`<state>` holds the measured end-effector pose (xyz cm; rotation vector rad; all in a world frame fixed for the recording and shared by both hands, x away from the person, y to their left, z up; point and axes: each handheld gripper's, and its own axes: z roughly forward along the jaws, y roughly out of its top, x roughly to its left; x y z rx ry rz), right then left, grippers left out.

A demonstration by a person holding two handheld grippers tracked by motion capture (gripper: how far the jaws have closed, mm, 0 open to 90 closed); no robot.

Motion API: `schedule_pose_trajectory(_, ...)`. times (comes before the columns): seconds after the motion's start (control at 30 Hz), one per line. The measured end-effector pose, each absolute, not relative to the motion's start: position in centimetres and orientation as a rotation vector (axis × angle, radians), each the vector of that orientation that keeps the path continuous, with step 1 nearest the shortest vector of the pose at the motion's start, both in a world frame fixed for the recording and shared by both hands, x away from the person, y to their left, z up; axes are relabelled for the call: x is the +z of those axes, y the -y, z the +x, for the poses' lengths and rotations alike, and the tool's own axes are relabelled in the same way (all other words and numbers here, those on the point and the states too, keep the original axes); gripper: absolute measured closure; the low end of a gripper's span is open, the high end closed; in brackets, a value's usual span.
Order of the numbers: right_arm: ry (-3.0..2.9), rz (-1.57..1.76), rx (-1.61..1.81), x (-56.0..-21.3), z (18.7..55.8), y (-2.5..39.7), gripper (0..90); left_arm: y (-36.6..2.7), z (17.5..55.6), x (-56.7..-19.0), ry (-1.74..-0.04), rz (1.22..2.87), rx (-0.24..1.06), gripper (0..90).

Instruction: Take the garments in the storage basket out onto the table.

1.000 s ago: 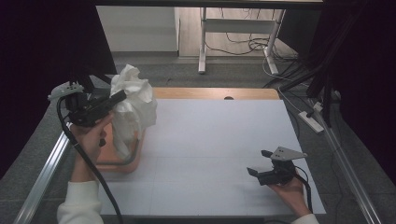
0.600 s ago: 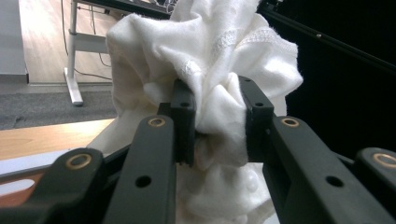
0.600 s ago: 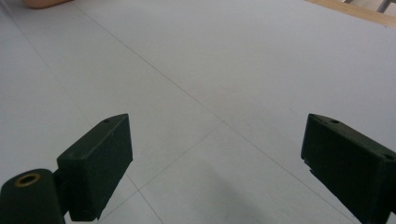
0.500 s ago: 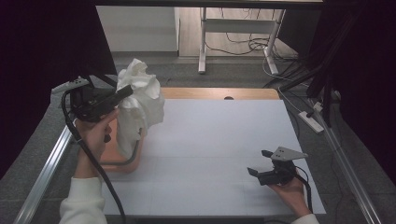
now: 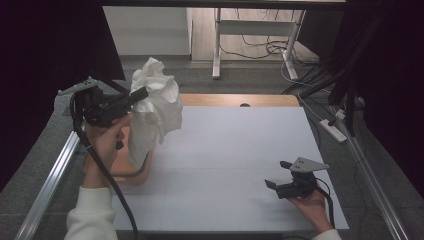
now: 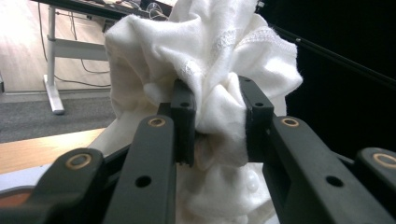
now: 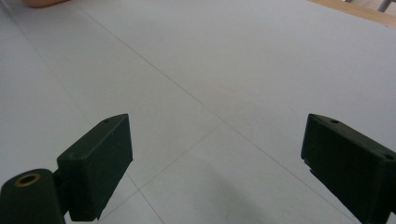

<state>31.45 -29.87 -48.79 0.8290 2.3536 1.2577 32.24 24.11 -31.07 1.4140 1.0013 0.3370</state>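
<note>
Lifted clear at far left: white cloth (image 5: 155, 107) bunched and pinched in left gripper (image 5: 142, 93); right gripper (image 5: 276, 176) spread, idle near right; spreading out not yet begun

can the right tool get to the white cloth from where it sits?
Probably yes. The right tool rests open at the near right of the table, with bare surface between it and the white cloth. The cloth hangs clamped in the left tool at the far left, so it is a long cross-table reach.

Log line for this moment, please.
left gripper: shut on white cloth, lifted over pink basin | right gripper: open, idle over table
</note>
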Motion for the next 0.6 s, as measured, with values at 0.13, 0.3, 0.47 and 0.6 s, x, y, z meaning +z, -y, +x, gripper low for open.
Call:
schedule_pose_trajectory(0.13,-2.354,0.830,1.257,-48.8,31.5,29.9,8.9,-23.7,32.4,-30.7,-0.990,1.415,0.331,71.4)
schedule_pose_trajectory(0.3,-2.354,0.829,1.257,-48.8,31.5,29.9,8.9,-23.1,32.4,-30.1,-0.975,1.423,0.328,71.4)
schedule_pose_trajectory(0.47,-2.353,0.830,1.258,-48.8,31.5,29.9,8.9,-22.3,32.6,-29.5,-0.957,1.423,0.319,71.4)
schedule_pose_trajectory(0.6,-2.353,0.829,1.258,-48.8,31.5,29.9,8.9,-21.5,32.7,-29.1,-0.942,1.431,0.314,71.4)
